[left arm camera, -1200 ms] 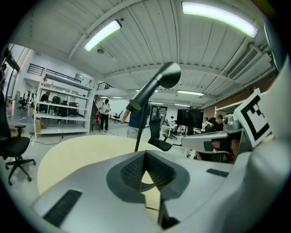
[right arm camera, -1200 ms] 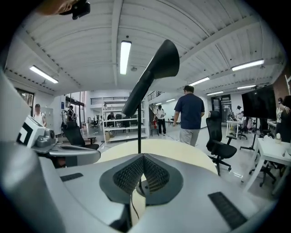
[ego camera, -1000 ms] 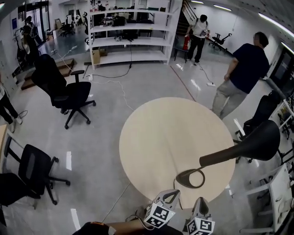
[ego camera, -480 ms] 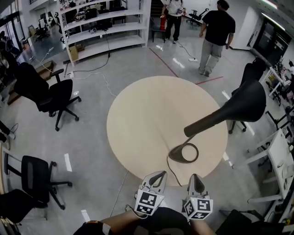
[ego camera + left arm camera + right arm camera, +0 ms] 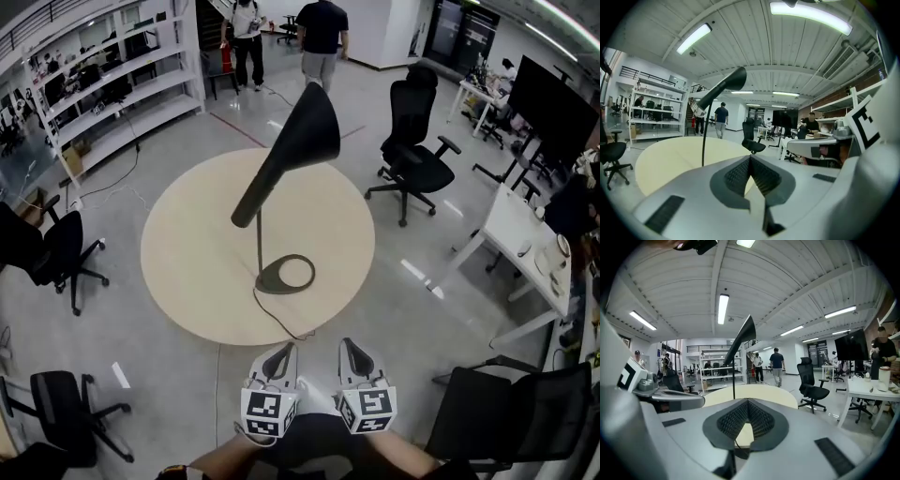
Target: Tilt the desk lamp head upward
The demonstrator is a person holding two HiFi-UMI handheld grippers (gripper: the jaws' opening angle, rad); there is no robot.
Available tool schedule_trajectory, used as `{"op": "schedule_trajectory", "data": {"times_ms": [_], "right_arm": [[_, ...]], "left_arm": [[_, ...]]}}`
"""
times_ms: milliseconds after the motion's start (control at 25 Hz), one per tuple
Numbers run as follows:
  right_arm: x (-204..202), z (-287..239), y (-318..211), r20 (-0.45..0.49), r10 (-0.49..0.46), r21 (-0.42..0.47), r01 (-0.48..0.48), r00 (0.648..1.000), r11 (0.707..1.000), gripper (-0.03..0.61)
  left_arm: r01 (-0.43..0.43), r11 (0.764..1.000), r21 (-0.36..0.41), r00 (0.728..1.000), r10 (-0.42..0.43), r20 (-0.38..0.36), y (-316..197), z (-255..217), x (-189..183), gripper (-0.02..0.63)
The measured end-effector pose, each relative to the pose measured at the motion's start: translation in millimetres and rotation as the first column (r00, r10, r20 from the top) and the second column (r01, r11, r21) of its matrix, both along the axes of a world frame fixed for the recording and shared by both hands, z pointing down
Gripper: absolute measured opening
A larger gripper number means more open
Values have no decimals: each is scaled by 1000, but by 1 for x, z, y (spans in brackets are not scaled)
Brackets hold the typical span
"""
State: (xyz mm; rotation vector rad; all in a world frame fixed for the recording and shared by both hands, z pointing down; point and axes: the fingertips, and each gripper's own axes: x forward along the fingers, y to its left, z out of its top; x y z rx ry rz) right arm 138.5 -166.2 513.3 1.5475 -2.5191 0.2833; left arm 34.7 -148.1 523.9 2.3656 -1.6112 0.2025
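1. Desk lamp head (image 5: 305,127) is a black cone on a thin pole (image 5: 259,244), high over the middle of the round table (image 5: 187,244). It slants, with its wide end higher than its thin end.
2. The lamp's ring-shaped foot (image 5: 284,275) rests on the round table, on the side closer to the person. A cord (image 5: 272,319) runs from it toward the table's near edge.
3. The left gripper (image 5: 279,354) and the right gripper (image 5: 352,352) hang side by side just off the table's near edge, well apart from the lamp.
4. Both have their fingers pressed together, with nothing between them.
5. I think the job has not started yet, and reaching out comes first. One gripper needs to go up over the table to the lamp head, spread its fingers, take hold of the cone and tip it up gently. The other could hold the foot down so the lamp does not fall.
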Motion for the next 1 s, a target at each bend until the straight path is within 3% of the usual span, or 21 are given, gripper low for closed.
{"op": "schedule_trajectory", "data": {"times_ms": [200, 400, 640, 800, 1000], "right_arm": [[74, 15, 74, 26, -58, -24, 59, 998, 998, 15], [112, 19, 124, 56, -109, -30, 111, 992, 993, 15], [133, 11, 160, 73, -136, -8, 137, 988, 991, 15], [134, 4, 175, 70, -146, 6, 146, 987, 989, 15], [106, 11, 202, 50, -160, -10, 160, 986, 987, 15]], "left_arm": [[56, 997, -44, 998, -55, 12, 82, 18, 80, 44], [91, 993, -68, 995, -87, 57, 138, 19, 119, 44], [87, 996, -32, 992, -83, 90, 169, 4, 149, 44], [83, 996, -21, 992, -80, 95, 184, -2, 154, 44], [109, 994, -29, 991, -107, 80, 217, 5, 121, 44]]}}
